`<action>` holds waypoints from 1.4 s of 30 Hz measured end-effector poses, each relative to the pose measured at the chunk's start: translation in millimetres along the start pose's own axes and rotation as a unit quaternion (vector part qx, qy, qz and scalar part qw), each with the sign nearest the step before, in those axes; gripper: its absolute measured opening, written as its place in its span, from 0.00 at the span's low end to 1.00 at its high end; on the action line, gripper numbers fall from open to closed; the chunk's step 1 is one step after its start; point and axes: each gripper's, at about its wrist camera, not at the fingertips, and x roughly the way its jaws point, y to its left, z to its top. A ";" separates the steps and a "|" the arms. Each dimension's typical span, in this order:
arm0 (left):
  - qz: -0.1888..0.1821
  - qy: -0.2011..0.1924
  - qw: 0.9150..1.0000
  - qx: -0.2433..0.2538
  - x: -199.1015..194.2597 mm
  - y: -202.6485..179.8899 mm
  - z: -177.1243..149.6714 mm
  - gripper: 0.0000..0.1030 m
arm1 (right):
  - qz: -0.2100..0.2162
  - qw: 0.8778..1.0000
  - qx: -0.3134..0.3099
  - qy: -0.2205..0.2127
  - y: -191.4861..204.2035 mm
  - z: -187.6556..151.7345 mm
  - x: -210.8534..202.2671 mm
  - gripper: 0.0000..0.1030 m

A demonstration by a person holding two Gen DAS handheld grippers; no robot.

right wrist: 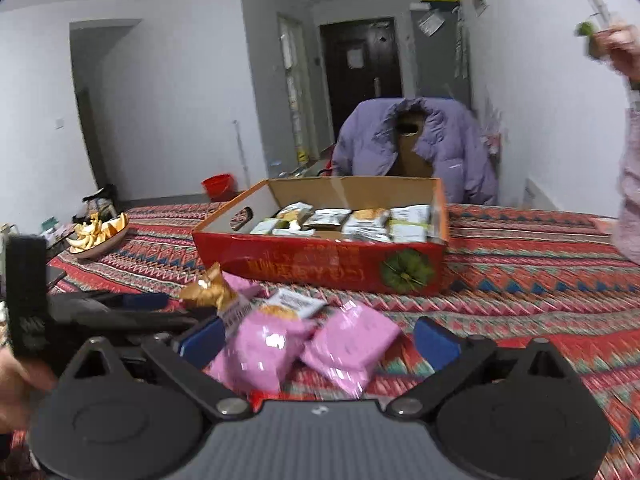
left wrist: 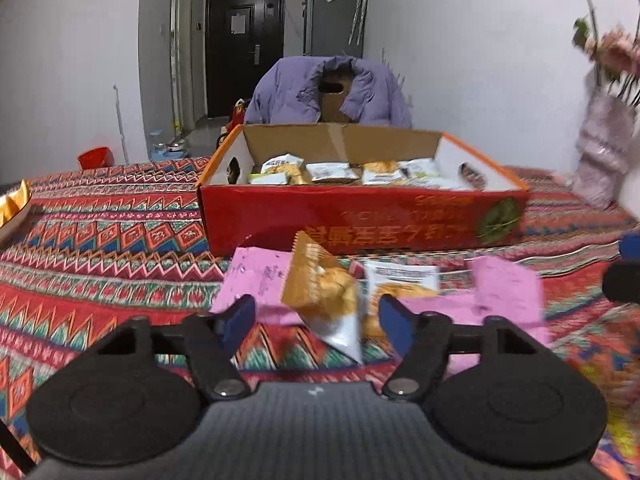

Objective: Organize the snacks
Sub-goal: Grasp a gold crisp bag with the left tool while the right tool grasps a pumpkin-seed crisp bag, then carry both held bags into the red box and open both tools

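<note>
On the table: a red, zigzag-patterned woven cloth (left wrist: 100, 240) covered it.
Box: an open red cardboard box (left wrist: 360, 216) stood at the middle, holding white and tan snack packets (left wrist: 332, 172).
Loose snacks: pink foil packets (right wrist: 264, 348) and an orange foil packet (left wrist: 316, 284) lay before the box.
Left gripper (left wrist: 316, 316): jaws part-open around the orange packet, pads not touching.
Right gripper (right wrist: 316, 340): jaws wide, pink packets between, ungripped.

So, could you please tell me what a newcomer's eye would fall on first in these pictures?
First the red cardboard box in the middle of the patterned tablecloth, its inside lined with snack packets. Next the loose pink packets and an orange packet lying in front of it. Behind, a purple jacket drapes a chair.
</note>
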 end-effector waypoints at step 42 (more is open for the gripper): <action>-0.014 -0.083 0.996 0.011 -133.1 40.7 2.8 0.30 | -0.007 0.997 -0.045 -0.064 59.0 49.3 31.8 0.40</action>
